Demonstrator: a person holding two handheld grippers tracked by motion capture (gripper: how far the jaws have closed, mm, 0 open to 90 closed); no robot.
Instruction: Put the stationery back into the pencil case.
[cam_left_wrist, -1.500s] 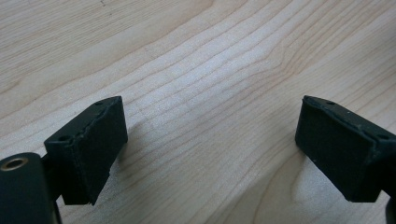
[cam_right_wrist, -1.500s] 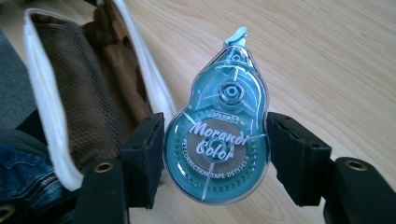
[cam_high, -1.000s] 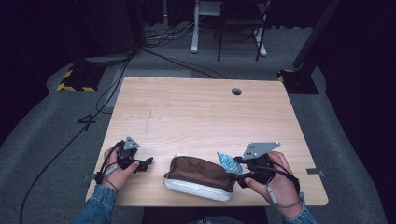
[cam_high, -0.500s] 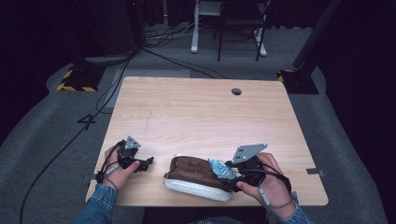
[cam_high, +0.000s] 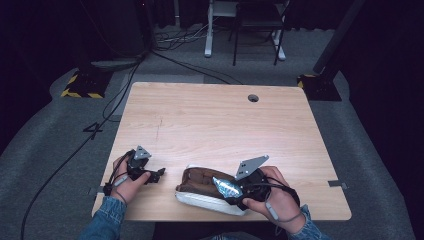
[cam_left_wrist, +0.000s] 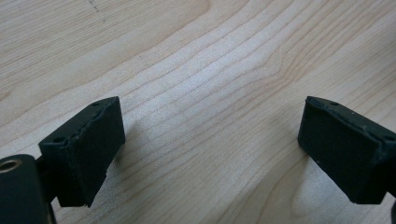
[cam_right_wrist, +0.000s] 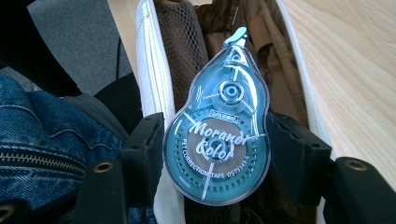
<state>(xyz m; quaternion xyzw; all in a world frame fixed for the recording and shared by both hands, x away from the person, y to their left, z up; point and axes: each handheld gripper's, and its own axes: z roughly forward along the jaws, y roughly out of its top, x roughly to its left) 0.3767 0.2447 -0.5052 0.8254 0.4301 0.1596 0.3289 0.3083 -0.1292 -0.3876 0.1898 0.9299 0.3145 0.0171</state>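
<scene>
My right gripper (cam_high: 226, 188) (cam_right_wrist: 215, 144) is shut on a teal correction tape dispenser (cam_right_wrist: 218, 133) (cam_high: 223, 186), its tip pointing into an open pencil case (cam_high: 202, 190) (cam_right_wrist: 168, 60) with white sides and a brown lining. The case lies at the table's near edge, and the tape hangs over its right end. To the left of the case, my left gripper (cam_high: 156, 175) (cam_left_wrist: 210, 154) rests low on the bare wood, jaws wide apart with nothing between them.
The wooden table (cam_high: 210, 125) has a cable hole (cam_high: 253, 98) at the back right. A denim sleeve (cam_right_wrist: 42, 149) lies left of the case in the right gripper view. Beyond the table stand chair legs (cam_high: 255, 35) and cables on grey floor.
My right gripper has carried the correction tape leftward and down, from beside the case's right end to over its opening. The left gripper has stayed put.
</scene>
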